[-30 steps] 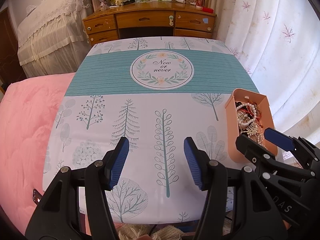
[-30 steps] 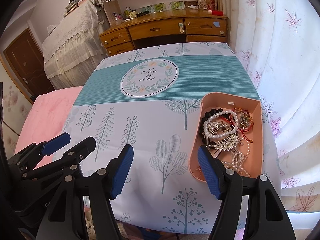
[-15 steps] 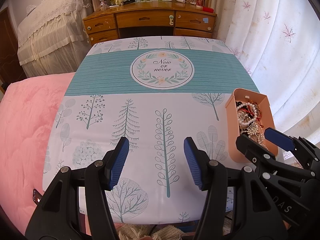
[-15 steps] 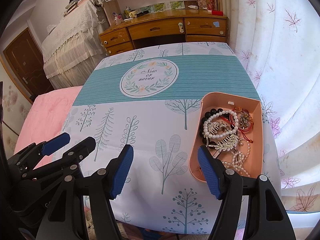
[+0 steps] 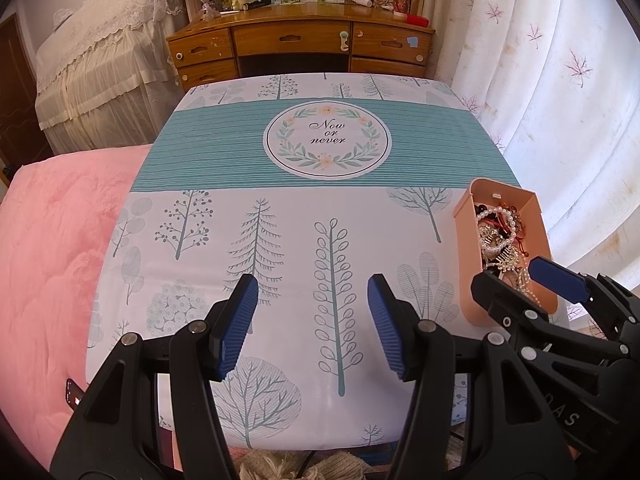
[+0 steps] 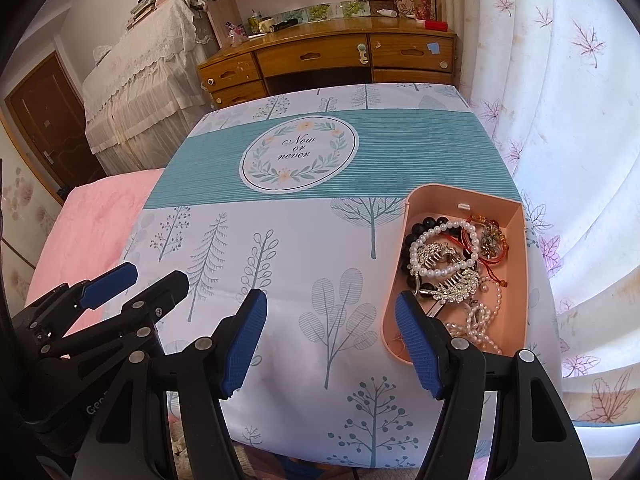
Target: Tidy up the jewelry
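A peach plastic box (image 6: 516,240) stands at the right edge of the table (image 6: 320,264). It holds a tangle of jewelry: a pearl bracelet (image 6: 444,248), silver hair combs (image 6: 456,284), black beads and red cord pieces. The box also shows in the left wrist view (image 5: 464,248). My right gripper (image 6: 330,344) is open and empty, low over the table's near edge, its right finger beside the box's near end. My left gripper (image 5: 312,324) is open and empty over the near middle of the table. Each gripper shows in the other's view.
The table wears a cloth printed with trees and a teal band. A pink blanket (image 5: 44,264) lies to the left. A wooden desk (image 5: 300,48) with small items stands beyond the far edge. White curtains (image 6: 580,120) hang close on the right.
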The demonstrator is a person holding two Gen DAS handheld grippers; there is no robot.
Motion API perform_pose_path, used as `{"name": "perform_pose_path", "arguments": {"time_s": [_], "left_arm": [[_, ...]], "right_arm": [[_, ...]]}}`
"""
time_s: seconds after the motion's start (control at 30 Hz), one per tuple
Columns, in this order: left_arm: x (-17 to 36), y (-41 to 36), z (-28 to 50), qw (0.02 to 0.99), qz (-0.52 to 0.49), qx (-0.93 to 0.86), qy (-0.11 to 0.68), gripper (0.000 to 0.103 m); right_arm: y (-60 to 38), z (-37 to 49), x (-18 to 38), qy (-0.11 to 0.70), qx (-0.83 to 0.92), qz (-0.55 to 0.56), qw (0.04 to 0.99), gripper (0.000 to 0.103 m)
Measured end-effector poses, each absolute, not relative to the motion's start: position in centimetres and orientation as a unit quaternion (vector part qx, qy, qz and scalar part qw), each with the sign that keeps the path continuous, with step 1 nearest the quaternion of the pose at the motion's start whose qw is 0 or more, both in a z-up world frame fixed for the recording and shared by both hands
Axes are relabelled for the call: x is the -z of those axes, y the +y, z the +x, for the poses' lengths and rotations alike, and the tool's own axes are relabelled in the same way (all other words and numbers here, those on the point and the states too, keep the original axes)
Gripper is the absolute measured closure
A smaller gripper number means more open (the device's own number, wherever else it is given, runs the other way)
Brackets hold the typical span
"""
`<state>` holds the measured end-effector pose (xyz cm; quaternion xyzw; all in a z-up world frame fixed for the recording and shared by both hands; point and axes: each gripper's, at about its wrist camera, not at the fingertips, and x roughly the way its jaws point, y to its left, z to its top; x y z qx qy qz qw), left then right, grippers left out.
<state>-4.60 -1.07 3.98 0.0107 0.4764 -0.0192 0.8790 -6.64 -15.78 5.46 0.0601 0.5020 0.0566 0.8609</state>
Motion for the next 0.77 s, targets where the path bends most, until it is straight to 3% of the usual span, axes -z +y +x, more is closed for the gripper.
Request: {"name": "perform_pose_path", "arguments": {"time_s": [0.77], "left_arm": [[-3.4,1.2,-4.0,0.876,0.002,0.027,0.481,0.049]], "right_arm": [[-13.2,-6.1,-5.3,0.515,-0.036,0.035,0.856,0.035]]}}
